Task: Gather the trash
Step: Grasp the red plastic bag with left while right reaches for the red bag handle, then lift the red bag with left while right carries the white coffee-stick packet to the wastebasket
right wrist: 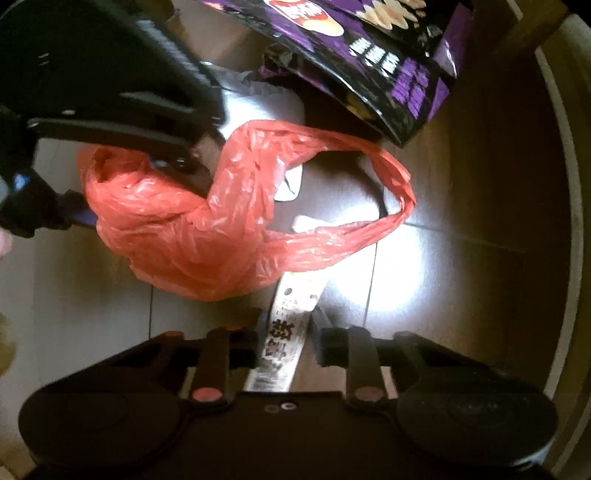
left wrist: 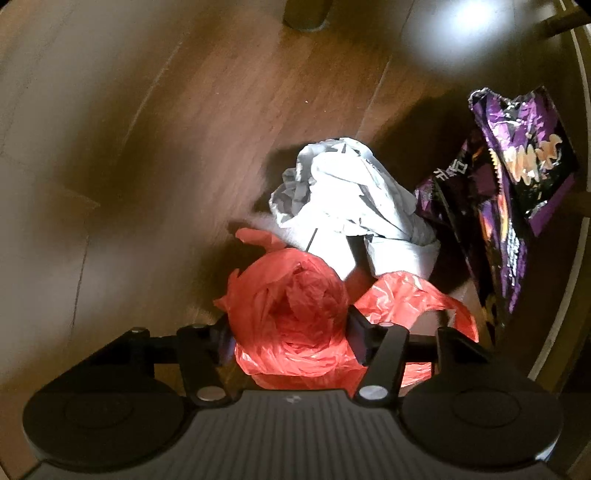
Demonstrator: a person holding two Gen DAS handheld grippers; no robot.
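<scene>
My left gripper (left wrist: 290,325) is shut on a crumpled red plastic bag (left wrist: 295,317), held above the wood floor. The same red bag (right wrist: 192,229) shows in the right wrist view, with the left gripper (right wrist: 110,122) above it and one handle loop (right wrist: 388,184) hanging free. Crumpled white paper (left wrist: 343,199) lies just beyond the bag. A purple snack bag (left wrist: 517,192) lies to the right, also seen in the right wrist view (right wrist: 388,66). My right gripper (right wrist: 286,343) holds a flat white printed wrapper strip (right wrist: 288,332) between its fingers.
The wood floor (left wrist: 147,166) is brown with bright light glare (right wrist: 384,266). A curved pale rim (right wrist: 569,184) runs along the right side. A dark furniture leg (left wrist: 306,14) stands at the far top.
</scene>
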